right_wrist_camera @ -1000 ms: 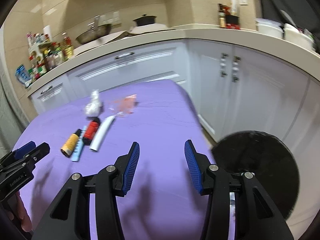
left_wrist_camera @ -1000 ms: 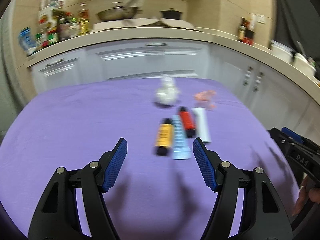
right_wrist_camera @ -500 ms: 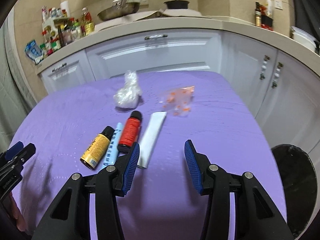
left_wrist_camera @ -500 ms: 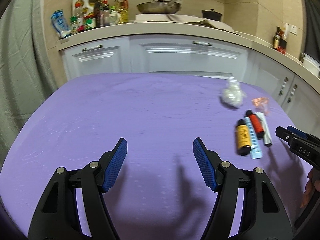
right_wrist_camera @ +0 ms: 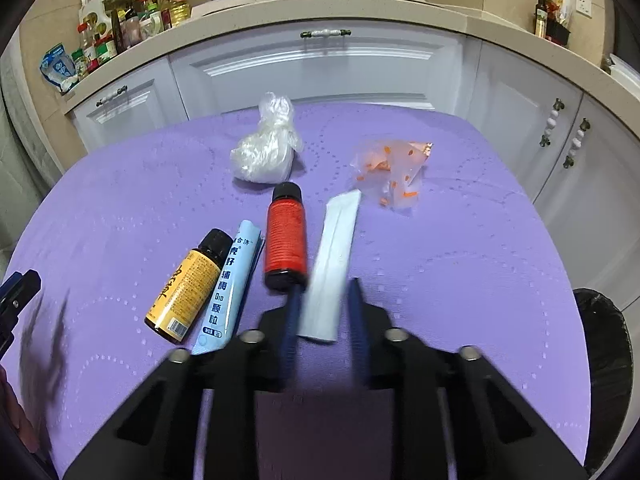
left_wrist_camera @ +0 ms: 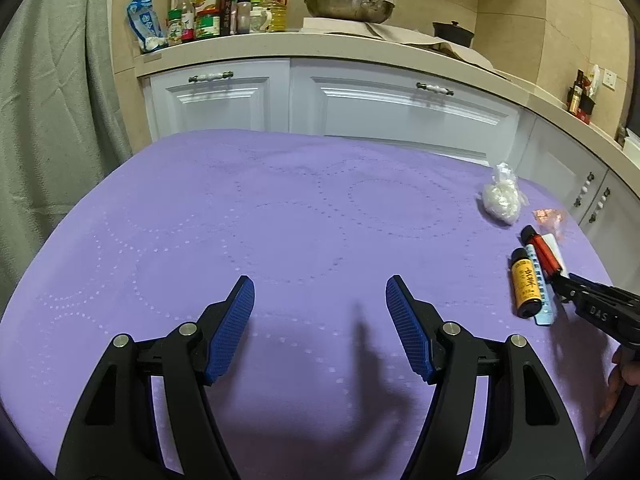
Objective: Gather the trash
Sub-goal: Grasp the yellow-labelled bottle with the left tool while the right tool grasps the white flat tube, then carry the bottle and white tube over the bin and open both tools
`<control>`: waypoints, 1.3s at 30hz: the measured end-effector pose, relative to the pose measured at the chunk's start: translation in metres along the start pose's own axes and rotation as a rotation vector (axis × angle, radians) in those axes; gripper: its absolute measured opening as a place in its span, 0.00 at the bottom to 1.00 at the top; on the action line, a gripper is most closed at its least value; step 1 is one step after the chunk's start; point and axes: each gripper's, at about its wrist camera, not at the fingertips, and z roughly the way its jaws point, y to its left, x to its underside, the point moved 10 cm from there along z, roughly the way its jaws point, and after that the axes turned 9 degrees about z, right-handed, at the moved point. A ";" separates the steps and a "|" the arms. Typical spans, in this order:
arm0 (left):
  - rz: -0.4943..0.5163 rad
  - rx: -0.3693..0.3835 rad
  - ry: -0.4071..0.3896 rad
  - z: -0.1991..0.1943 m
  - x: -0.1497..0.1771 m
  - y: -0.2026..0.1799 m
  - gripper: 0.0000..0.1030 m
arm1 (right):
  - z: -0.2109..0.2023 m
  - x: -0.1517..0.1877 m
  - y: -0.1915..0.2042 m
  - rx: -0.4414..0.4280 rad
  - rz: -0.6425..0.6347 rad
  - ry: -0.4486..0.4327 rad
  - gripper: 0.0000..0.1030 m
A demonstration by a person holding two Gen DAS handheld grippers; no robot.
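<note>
Key relation: the flat white paper sachet [right_wrist_camera: 334,264] lies straight ahead of the right gripper [right_wrist_camera: 325,312], its near end between the two blue pads; its long axis runs away from the gripper, tilted slightly to the right at the far end.
Right gripper state: jaws closing, narrow, motion-blurred; the sachet's near end is in the gap. Cannot tell whether the pads press on it yet.
Nearer hand: the right one, by a clear margin. In the left wrist view its black tip [left_wrist_camera: 592,300] sits at the near end of the row of items.
Left gripper state: left gripper [left_wrist_camera: 320,320] stands wide, nothing between the pads, over bare purple cloth [left_wrist_camera: 280,220]; the items lie far to its right.
Neighbours, left of the sachet: red-labelled dark bottle with black cap [right_wrist_camera: 285,236], just beside the left pad, roughly parallel to the sachet; then a light blue printed sachet [right_wrist_camera: 228,284]; then a yellow-labelled dark bottle with black cap [right_wrist_camera: 188,284].
Beyond the gripper: crumpled clear plastic bag, knotted [right_wrist_camera: 266,150]; crinkled clear wrapper with orange specks [right_wrist_camera: 394,170], just past the white sachet's far end.
Materials: sachets thin, flat, limp; bottles rigid, round, liable to roll; plastic films light and springy.
Bin: black-lined round bin [right_wrist_camera: 604,360], low to the right of the gripper, off the table edge.
Judgement: a pinch on the sachet's end looks under way; risk is nudging the red bottle.
</note>
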 end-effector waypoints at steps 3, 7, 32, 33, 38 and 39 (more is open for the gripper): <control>0.007 0.024 0.000 0.000 -0.001 -0.011 0.65 | -0.003 -0.001 -0.003 0.003 0.001 -0.010 0.16; 0.021 0.071 0.000 -0.002 -0.003 -0.034 0.65 | -0.010 -0.001 -0.014 0.004 0.023 -0.027 0.16; 0.170 0.244 0.151 0.044 0.003 -0.170 0.41 | -0.055 0.018 -0.104 -0.012 0.174 -0.110 0.16; 0.175 0.250 0.149 0.044 0.001 -0.172 0.32 | -0.056 0.018 -0.104 -0.014 0.174 -0.110 0.16; 0.191 0.257 0.136 0.042 0.000 -0.175 0.24 | -0.057 0.019 -0.107 -0.020 0.176 -0.114 0.16; 0.190 0.255 0.127 0.040 -0.001 -0.175 0.23 | -0.058 0.020 -0.107 -0.020 0.176 -0.115 0.16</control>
